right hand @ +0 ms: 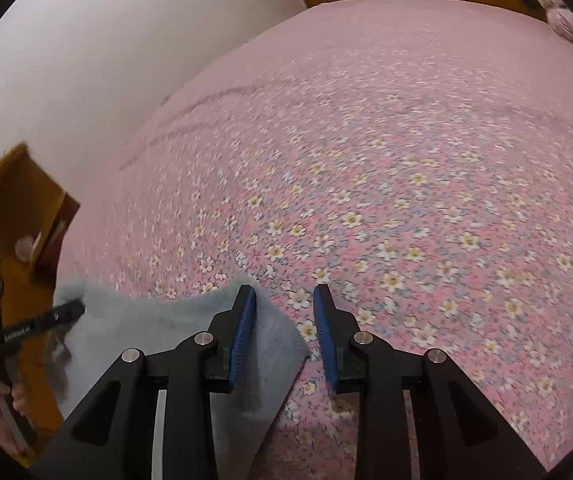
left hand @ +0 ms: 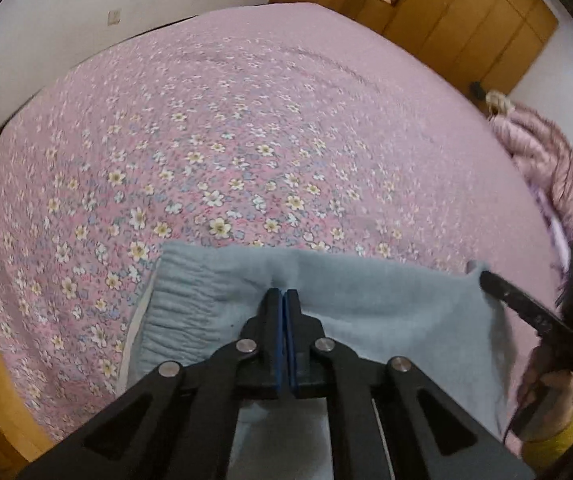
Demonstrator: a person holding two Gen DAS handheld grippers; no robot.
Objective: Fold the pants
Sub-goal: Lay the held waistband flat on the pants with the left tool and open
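Light blue pants (left hand: 386, 308) lie on a pink flowered bedspread (left hand: 246, 140) with the gathered waistband (left hand: 182, 304) at the left. My left gripper (left hand: 284, 294) is shut on the pants' top edge near the waistband. In the right wrist view the pants (right hand: 158, 328) lie at lower left. My right gripper (right hand: 284, 300) is open, its left finger over the pants' corner, its right finger over the bedspread (right hand: 406, 180). The right gripper's finger (left hand: 526, 312) also shows in the left wrist view, at the pants' right edge. The left gripper (right hand: 68, 310) shows in the right wrist view on the pants' left edge.
A wooden wardrobe (left hand: 446, 12) stands beyond the bed's far side. A pink padded jacket (left hand: 538, 152) lies at the bed's right edge. A white wall (right hand: 106, 60) runs along the bed's left side, with a wooden nightstand (right hand: 18, 208) beside it.
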